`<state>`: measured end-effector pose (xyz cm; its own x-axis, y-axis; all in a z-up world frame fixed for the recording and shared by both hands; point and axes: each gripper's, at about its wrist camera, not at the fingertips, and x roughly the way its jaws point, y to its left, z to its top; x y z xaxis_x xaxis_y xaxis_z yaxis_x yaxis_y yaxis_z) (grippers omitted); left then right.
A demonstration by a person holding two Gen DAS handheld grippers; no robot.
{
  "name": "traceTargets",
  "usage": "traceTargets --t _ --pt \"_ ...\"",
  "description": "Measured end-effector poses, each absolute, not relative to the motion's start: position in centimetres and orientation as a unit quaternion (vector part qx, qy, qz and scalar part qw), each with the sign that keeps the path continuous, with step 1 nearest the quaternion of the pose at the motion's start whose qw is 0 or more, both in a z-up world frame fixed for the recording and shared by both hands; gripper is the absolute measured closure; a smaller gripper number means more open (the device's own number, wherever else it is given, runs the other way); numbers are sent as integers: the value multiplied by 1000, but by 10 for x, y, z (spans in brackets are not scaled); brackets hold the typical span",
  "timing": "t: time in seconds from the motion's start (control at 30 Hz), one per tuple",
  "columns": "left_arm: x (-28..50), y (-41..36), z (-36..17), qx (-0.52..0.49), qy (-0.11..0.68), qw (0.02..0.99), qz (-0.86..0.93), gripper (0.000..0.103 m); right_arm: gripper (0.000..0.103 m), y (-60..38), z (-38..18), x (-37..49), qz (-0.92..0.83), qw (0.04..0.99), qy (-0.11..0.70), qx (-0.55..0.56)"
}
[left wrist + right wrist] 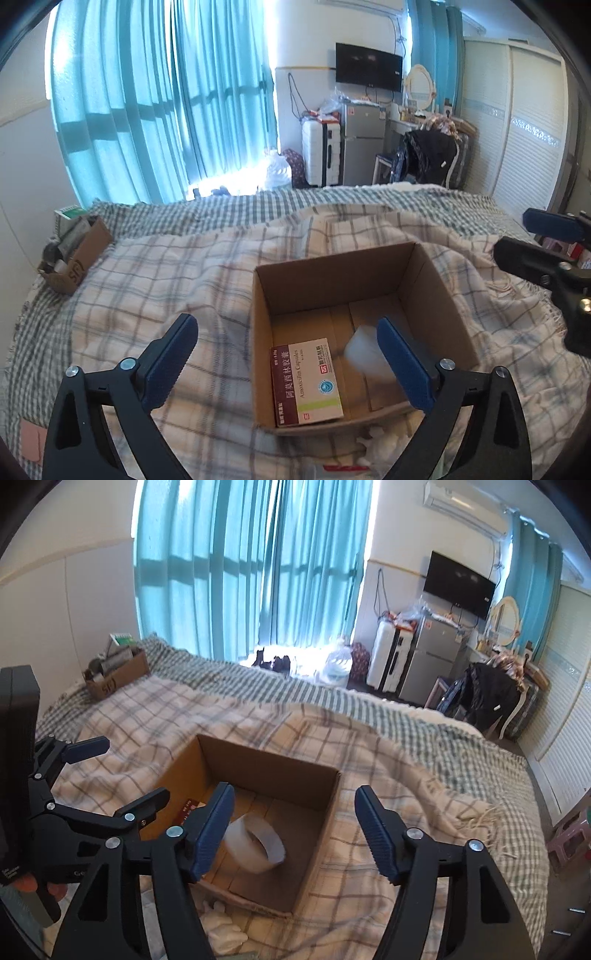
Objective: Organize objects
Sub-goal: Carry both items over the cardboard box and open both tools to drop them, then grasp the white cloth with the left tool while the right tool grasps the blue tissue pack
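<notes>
An open cardboard box [436, 280] sits on the plaid blanket; it also shows in the right wrist view [325, 805]. Inside lies an amoxicillin carton [306, 380], whose red corner shows in the right wrist view [188, 806]. A blurred white roll [255, 843] hangs in mid-air inside the box, also seen in the left wrist view [364, 354]. My left gripper [288, 365] is open and empty over the box's near left wall. My right gripper [295, 834] is open and empty above the box, the roll just below its left finger.
A small cardboard box [74, 254] with clutter sits at the bed's far left corner. White crumpled tissue [380, 439] lies in front of the box. Beyond the bed are a suitcase [319, 153], a fridge and a chair with clothes.
</notes>
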<state>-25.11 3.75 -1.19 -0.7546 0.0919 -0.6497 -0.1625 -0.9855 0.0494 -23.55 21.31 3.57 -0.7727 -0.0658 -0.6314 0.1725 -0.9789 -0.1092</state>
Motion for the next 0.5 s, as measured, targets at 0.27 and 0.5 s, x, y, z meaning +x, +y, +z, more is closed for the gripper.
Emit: traceTargets --t 0.27,0.5 --pt "-185 23 32 -317 45 60 946 0 19 217 93 -155 -951 65 76 294" --pt "-147 9 18 -334 33 40 941 0 14 218 88 -102 -952 66 67 293"
